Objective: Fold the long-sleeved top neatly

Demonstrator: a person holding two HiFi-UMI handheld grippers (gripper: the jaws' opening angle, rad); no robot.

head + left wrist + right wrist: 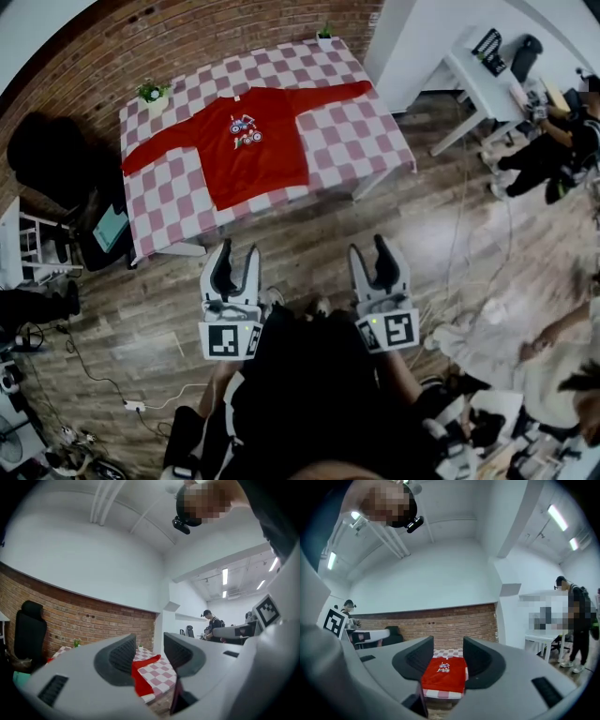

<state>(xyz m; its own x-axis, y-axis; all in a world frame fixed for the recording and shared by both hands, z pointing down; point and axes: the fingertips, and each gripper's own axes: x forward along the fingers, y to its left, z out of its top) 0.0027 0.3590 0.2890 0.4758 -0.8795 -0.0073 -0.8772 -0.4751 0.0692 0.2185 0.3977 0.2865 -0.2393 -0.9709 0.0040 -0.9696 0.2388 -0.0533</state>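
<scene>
A red long-sleeved top [248, 145] with a small printed picture on its chest lies flat on the pink-and-white checked table [356, 131], both sleeves spread wide. Both grippers hang over the wooden floor, well short of the table. My left gripper [234, 267] is open with nothing between its jaws; past them the left gripper view shows a strip of the top [140, 679]. My right gripper [375, 265] is open and empty too, and its view looks straight at the top [444, 672] on the table.
Two small potted plants [152, 93] [324, 34] stand at the table's far corners. A dark office chair [52, 155] sits left of the table. A white desk [487, 80] and people [553, 141] are at the right. Cables [103, 380] trail over the floor.
</scene>
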